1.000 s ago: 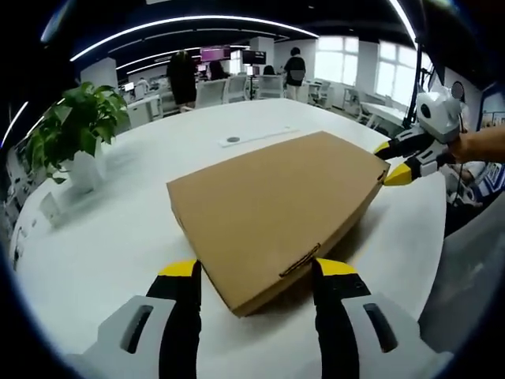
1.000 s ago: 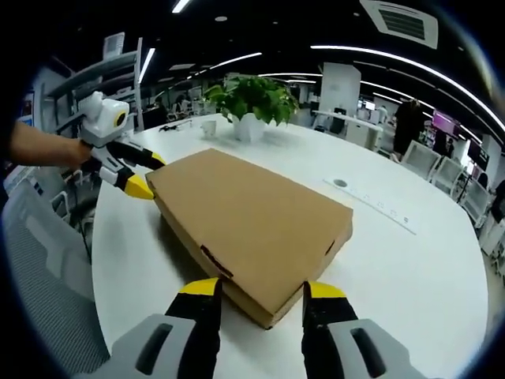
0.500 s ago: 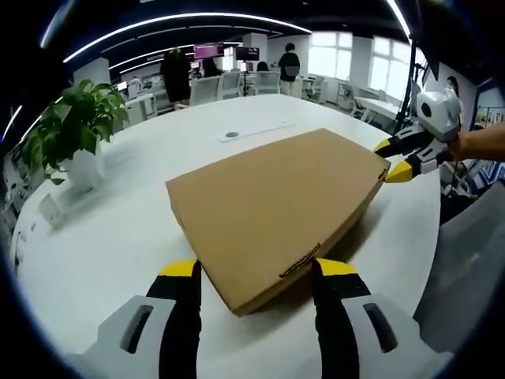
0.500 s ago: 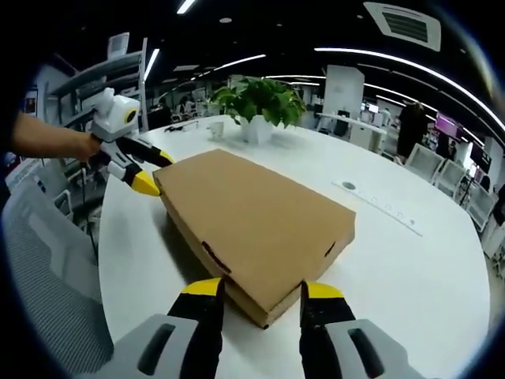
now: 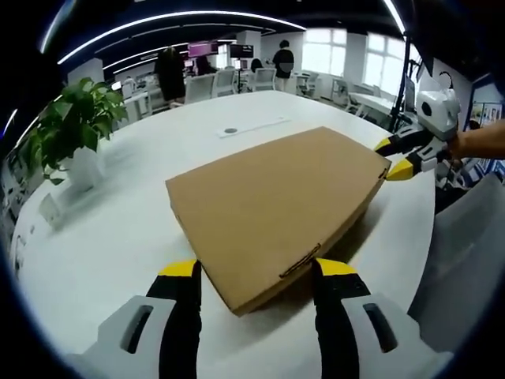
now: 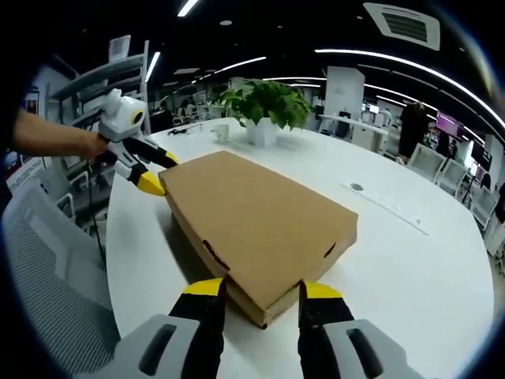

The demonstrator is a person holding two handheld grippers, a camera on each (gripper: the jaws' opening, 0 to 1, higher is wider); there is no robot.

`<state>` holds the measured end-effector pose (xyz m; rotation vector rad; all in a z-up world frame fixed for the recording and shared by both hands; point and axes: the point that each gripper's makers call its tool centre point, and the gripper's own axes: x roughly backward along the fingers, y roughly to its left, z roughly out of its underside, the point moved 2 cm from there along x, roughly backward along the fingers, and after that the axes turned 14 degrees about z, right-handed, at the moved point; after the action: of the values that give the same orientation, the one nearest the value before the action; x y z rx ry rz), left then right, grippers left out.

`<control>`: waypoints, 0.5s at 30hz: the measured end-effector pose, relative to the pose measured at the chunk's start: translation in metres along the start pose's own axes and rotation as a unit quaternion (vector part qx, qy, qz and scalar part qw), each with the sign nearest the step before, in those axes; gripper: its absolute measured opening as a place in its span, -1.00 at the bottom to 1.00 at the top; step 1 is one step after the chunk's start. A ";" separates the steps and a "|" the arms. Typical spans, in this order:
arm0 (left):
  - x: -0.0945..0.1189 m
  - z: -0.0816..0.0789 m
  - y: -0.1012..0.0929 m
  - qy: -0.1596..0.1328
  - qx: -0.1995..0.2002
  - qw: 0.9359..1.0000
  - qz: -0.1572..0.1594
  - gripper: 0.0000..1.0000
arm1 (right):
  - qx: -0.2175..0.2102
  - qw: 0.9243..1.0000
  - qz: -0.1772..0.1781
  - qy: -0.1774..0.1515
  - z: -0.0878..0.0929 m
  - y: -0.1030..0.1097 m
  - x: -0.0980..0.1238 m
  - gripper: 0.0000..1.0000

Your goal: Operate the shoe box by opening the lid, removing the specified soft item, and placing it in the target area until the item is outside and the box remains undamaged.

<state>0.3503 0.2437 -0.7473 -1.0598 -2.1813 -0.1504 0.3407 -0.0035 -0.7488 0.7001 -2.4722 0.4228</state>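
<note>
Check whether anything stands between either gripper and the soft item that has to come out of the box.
Yes: the closed lid of the cardboard shoe box. The left gripper and right gripper each straddle a box corner, and no soft item is in sight.

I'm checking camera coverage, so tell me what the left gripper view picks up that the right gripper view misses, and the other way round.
Left gripper view alone: bright windows at the back and a small card stand beside the plant pot.

Right gripper view alone: a ceiling air vent, a grey mesh chair back and a metal shelf rack.

Both: the closed cardboard shoe box on the white round table, the potted plant, and each gripper's fingers straddling a box corner, left gripper, right gripper.
</note>
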 end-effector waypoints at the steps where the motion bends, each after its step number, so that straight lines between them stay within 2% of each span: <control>1: 0.001 0.001 0.001 0.001 -0.001 1.000 0.001 0.14 | -0.001 1.000 0.001 -0.001 0.000 0.003 0.001 -0.35; 15: 0.018 0.014 0.005 0.006 0.000 1.000 0.003 0.14 | -0.009 1.000 -0.005 -0.007 -0.004 0.023 0.001 -0.35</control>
<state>0.3388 0.2637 -0.7473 -1.0624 -2.1664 -0.1541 0.3287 0.0159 -0.7485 0.7098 -2.4814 0.3919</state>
